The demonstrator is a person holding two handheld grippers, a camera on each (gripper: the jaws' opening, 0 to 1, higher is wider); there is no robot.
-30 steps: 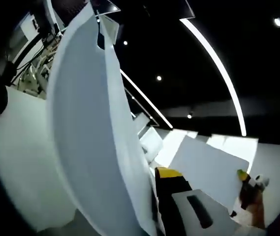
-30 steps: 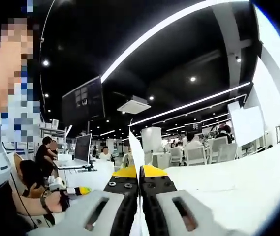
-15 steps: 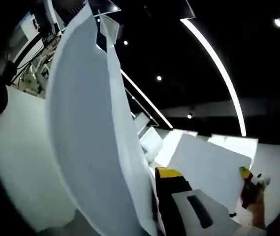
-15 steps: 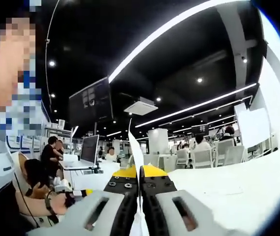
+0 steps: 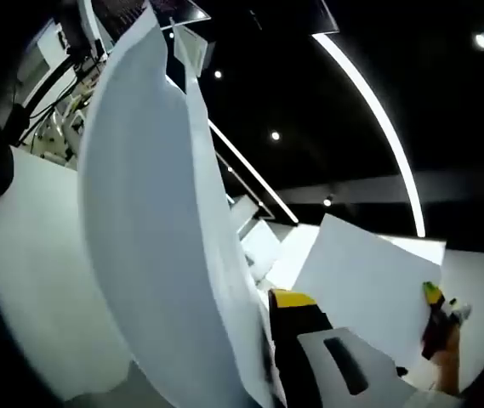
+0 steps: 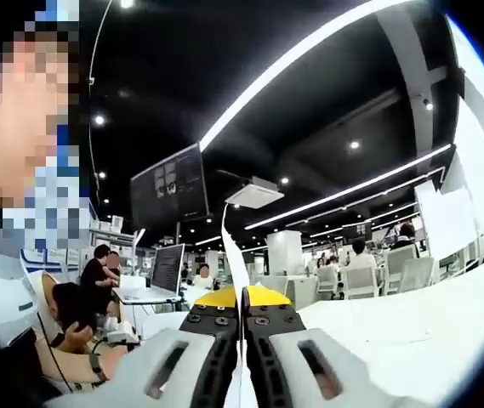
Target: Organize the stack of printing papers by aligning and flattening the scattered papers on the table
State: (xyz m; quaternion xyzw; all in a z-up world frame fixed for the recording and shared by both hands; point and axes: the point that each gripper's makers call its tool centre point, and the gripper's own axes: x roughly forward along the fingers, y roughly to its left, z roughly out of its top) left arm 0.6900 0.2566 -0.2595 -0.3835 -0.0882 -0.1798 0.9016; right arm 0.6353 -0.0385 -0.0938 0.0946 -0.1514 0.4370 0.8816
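My right claw (image 6: 242,299) is closed on a sheet (image 6: 234,259) held edge-on, lifted; my left claw (image 5: 269,316) pinches bowed papers (image 5: 152,238). I judge alignment underway: next, lower both onto the table (image 6: 412,319) and flatten.

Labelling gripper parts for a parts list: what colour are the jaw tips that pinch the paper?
Yellow, clearest in the right gripper view, where the right gripper pinches the paper.

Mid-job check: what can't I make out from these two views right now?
- Left gripper view: the paper sheets hide one jaw of the left tongs.
- Right gripper view: the paper in the right tongs shows edge-on, extent unclear.
- Both views point upward, so the stack's alignment is unreadable.
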